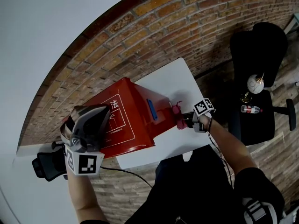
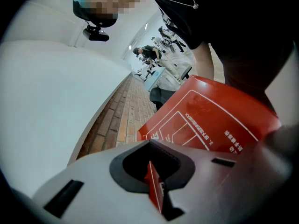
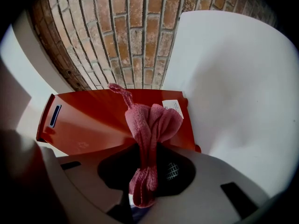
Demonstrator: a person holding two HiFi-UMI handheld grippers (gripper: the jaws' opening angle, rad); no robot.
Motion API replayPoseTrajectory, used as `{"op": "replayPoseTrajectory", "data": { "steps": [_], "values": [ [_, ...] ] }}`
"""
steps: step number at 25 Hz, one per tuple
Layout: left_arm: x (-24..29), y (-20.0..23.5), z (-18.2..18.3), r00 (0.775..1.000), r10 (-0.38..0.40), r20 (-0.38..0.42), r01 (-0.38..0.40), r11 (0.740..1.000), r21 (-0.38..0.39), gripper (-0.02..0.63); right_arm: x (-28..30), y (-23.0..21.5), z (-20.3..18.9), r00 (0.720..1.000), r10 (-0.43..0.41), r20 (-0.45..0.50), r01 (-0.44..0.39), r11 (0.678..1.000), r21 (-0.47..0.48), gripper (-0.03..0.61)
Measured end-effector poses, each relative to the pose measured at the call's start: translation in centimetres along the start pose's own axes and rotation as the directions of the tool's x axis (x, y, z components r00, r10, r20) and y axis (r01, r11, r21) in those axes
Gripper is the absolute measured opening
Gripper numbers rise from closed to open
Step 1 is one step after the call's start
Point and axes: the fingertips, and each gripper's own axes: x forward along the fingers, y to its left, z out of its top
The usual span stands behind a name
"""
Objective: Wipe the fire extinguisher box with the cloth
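Head view shows the red box [image 1: 133, 120] on the white table [image 1: 182, 76], one corner hidden behind the left gripper [image 2: 152, 174], whose fingers pinch its thin edge, while the right gripper [image 3: 145, 171] has its fingers clamped on a bunched pink cloth [image 3: 152, 122] beside the box, contact unclear.

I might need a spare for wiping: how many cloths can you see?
1: a pink cloth, pinched in the right gripper beside the red box. Another could be hidden behind the box.
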Motion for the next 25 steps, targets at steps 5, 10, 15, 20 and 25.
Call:
{"op": "replayPoseTrajectory", "data": {
  "steps": [5, 10, 15, 20, 25],
  "values": [
    [0.0, 0.1, 0.1, 1.000, 0.002, 0.003, -0.002, 1.000, 0.002, 0.031, -0.1, 0.7, 0.0, 1.000, 0.008, 0.005, -0.008, 1.000, 0.020, 0.100],
    [0.0, 0.0, 0.1, 1.000, 0.002, 0.001, -0.002, 1.000, 0.001, 0.031, -0.2, 1.8, -0.1, 1.000, 0.031, 0.001, -0.031, 0.999, 0.026, 0.100],
    [0.0, 0.0, 0.1, 1.000, -0.001, 0.002, 0.001, 1.000, 0.002, 0.031, -0.3, 3.1, 0.0, 0.999, 0.050, 0.000, -0.050, 0.998, 0.028, 0.100],
    [0.0, 0.1, 0.1, 1.000, 0.001, 0.001, -0.001, 1.000, 0.001, 0.031, -0.4, 4.1, 0.0, 0.998, 0.070, 0.003, -0.070, 0.997, 0.030, 0.100],
    [0.0, 0.1, 0.1, 1.000, -0.001, 0.001, 0.001, 1.000, 0.003, 0.031, -0.4, 5.0, 0.1, 0.996, 0.088, 0.011, -0.088, 0.996, 0.030, 0.100]
  ]
}}
